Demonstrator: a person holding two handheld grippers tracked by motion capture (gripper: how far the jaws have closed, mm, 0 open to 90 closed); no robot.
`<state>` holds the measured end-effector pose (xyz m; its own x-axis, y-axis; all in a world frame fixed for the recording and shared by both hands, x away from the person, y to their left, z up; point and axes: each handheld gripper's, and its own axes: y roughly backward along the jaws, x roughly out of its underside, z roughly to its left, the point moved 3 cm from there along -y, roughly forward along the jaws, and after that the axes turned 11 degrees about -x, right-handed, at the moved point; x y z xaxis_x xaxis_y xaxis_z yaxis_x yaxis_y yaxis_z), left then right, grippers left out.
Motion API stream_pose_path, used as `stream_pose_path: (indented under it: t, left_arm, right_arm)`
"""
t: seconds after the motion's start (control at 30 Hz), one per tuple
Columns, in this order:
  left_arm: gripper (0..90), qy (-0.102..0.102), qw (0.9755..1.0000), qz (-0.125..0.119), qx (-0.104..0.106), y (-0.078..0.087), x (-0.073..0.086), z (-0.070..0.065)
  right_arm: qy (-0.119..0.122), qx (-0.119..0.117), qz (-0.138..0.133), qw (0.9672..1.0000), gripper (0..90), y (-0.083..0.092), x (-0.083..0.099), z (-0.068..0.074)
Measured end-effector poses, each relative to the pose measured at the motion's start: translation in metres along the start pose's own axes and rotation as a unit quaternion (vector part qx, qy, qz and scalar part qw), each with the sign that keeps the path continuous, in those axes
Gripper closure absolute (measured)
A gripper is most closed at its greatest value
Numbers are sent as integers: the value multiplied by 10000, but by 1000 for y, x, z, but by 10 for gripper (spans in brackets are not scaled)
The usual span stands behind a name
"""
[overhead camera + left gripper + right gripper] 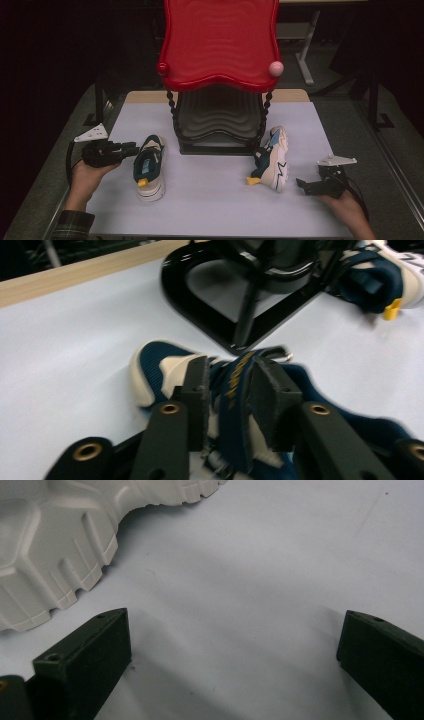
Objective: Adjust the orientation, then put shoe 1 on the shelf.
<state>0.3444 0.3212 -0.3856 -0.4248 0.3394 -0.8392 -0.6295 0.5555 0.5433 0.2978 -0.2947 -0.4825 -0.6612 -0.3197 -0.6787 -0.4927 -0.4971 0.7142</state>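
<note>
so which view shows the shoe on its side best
The high view: the tipped shoe lies whole beside the rack's right foot, sole facing the right tongs. The right gripper view gives just a close patch of its white sole; the left gripper view catches its heel and yellow tab at the top right corner.

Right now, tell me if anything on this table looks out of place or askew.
The right shoe lies tipped on its side beside the red rack, sole toward the right gripper. The left shoe stands upright.
</note>
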Motion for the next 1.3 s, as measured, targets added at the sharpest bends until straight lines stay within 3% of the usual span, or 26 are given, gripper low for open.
stream_pose_path:
  t: [0.17,0.5,0.57,1.0,1.3]
  left_arm:
    - [609,-111,9996,243,120,-15,-1,-8]
    - [591,-328,9978,568,97,-36,3,-10]
    - [655,-345,9977,569,121,-37,2,-10]
    - [751,-615,9968,501,34,-34,0,-12]
    - [758,-450,9987,200,95,-17,-4,-9]
  right_arm:
    - [-6,-5,-3,10000,3,0,0,0]
    - [1,0,0,10000,3,0,0,0]
    - [-2,0,0,10000,3,0,0,0]
    - [-3,-3,-1,10000,3,0,0,0]
    - [-3,-2,-3,10000,3,0,0,0]
